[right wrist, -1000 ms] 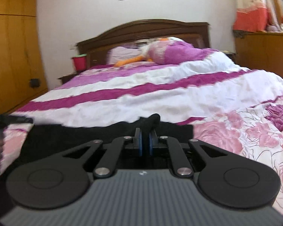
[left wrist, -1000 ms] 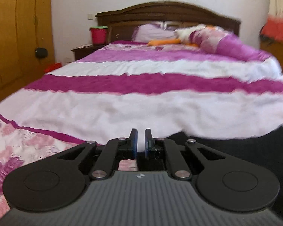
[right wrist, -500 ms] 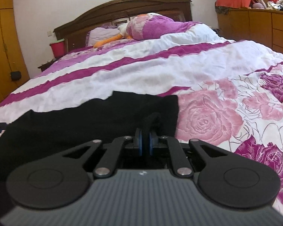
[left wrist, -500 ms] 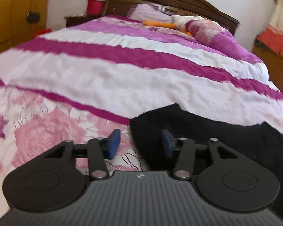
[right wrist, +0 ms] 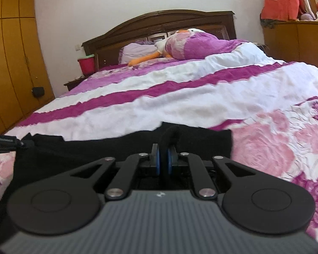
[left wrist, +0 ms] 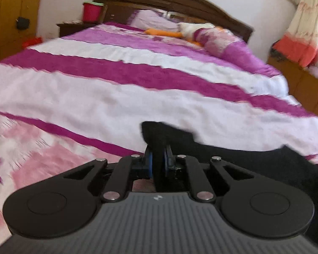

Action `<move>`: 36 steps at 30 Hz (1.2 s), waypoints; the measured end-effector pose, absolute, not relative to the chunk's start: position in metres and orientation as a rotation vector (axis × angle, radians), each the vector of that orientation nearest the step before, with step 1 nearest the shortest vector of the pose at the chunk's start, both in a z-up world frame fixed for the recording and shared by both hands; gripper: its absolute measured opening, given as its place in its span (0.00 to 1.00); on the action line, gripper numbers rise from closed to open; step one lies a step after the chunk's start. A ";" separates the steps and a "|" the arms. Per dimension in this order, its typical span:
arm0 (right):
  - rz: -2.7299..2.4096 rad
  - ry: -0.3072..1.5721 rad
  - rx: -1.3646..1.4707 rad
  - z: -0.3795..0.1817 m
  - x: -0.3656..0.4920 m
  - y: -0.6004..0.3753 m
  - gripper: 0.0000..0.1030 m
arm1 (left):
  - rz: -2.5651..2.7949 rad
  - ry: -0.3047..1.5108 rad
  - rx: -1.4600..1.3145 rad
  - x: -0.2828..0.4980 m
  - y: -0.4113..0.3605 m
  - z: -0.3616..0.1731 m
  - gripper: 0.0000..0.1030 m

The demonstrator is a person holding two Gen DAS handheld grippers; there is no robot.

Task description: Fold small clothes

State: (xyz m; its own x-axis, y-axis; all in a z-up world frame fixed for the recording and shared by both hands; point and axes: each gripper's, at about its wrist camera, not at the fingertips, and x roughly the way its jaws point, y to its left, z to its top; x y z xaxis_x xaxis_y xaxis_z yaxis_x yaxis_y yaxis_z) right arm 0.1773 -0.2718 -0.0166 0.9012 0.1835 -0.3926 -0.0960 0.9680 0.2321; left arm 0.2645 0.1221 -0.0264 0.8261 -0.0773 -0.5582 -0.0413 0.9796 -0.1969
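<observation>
Crinkled striped bedspread point(left wrist: 120, 97), bunched black garment point(left wrist: 159, 131).

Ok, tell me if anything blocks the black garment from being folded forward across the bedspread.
Nothing visible does. Both the left gripper and right gripper pinch the black garment, and the bedspread just ahead is bare.

Black garment point(right wrist: 99, 148) — matt, soft knit cloth, no sheen. Bedspread point(right wrist: 180, 97) — crinkled, rough-textured cloth in magenta and white bands, printed roses nearer. Right gripper point(right wrist: 163, 160): matt black plastic links, ribbed grey body, bright metal pivot pins, blue pads on fingers point(right wrist: 157, 160). Headboard point(left wrist: 180, 2) dark polished wood. Wardrobe point(right wrist: 10, 53) smooth, satin yellow wood.
</observation>
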 end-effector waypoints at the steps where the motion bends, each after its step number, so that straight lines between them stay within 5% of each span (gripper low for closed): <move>1: 0.148 0.434 0.208 -0.017 0.181 -0.268 0.10 | -0.044 0.631 -0.213 0.272 0.125 -0.031 0.11; 10: 0.082 0.560 0.218 -0.053 0.200 -0.271 0.14 | -0.082 0.688 -0.155 0.257 0.121 -0.045 0.16; 13: 0.090 0.565 0.237 -0.053 0.198 -0.274 0.19 | -0.117 0.677 -0.193 0.227 0.125 -0.034 0.29; 17: 0.106 0.557 0.239 -0.051 0.188 -0.275 0.30 | -0.164 0.650 -0.182 0.174 0.112 -0.018 0.65; 21: 0.115 0.553 0.253 -0.050 0.177 -0.277 0.33 | -0.209 0.688 -0.113 0.138 0.082 -0.024 0.69; 24: 0.122 0.555 0.277 -0.049 0.172 -0.280 0.33 | -0.174 0.699 0.027 0.130 0.054 -0.043 0.68; 25: 0.121 0.556 0.284 -0.049 0.171 -0.281 0.33 | -0.124 0.684 0.079 0.129 0.046 -0.048 0.52; 26: 0.119 0.557 0.292 -0.050 0.171 -0.282 0.33 | -0.067 0.665 0.107 0.127 0.043 -0.051 0.21; 28: 0.114 0.556 0.306 -0.050 0.169 -0.282 0.33 | 0.006 0.655 0.019 0.125 0.053 -0.051 0.12; 36: 0.126 0.535 0.317 -0.054 0.169 -0.275 0.33 | 0.119 0.658 -0.083 0.123 0.081 -0.056 0.12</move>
